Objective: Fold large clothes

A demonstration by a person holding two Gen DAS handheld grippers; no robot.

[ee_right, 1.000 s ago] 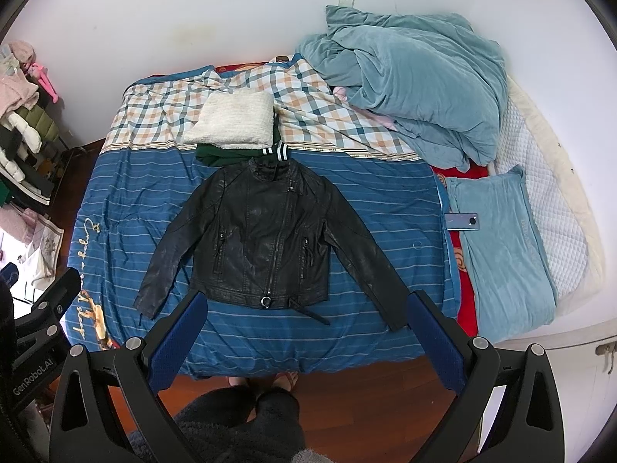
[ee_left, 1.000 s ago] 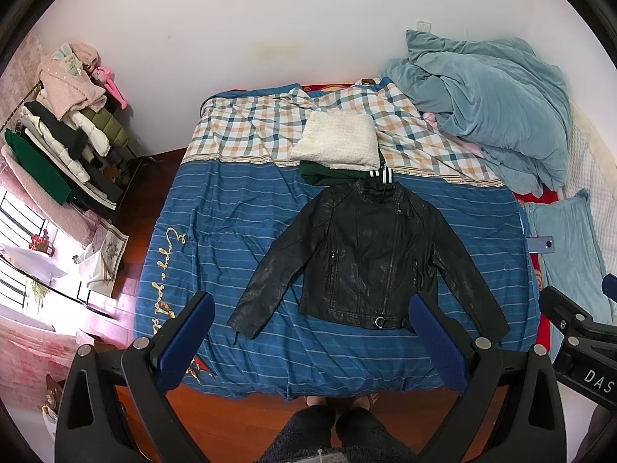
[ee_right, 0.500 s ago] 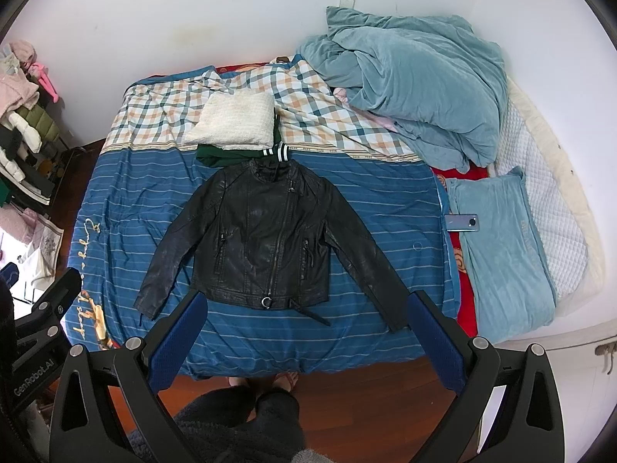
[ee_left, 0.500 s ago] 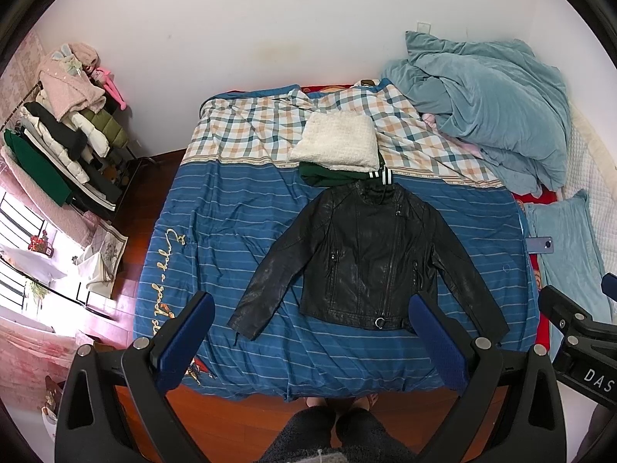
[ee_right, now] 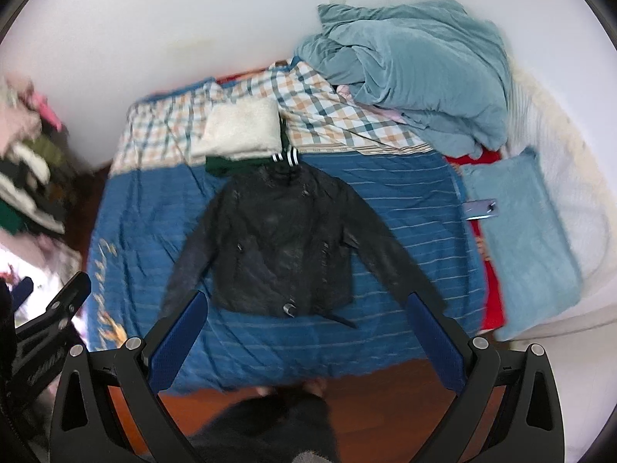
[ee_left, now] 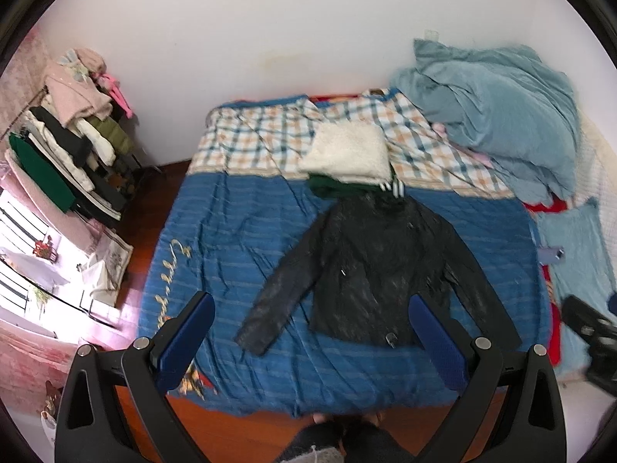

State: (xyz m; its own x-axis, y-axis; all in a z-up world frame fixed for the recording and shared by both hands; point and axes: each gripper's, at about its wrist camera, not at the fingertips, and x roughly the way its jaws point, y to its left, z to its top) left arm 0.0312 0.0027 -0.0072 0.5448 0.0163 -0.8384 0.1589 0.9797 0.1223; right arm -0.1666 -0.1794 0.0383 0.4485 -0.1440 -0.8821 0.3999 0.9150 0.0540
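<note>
Now both views are smeared by motion where half a second ago they were sharp, and the black leather jacket (ee_left: 381, 270) is seen larger and lower in each, so a descent toward the near edge of the bed (ee_left: 231, 231) is judged to be under way and folding not yet begun. From left to right, the left gripper (ee_left: 312, 332) is held with jaws wide and empty above the jacket's left sleeve and hem, the jacket itself is spread flat, front up and sleeves out, mid-bed just below the folded stack (ee_left: 347, 154), and the right gripper (ee_right: 304, 328) is likewise held wide and empty over the hem.
</note>
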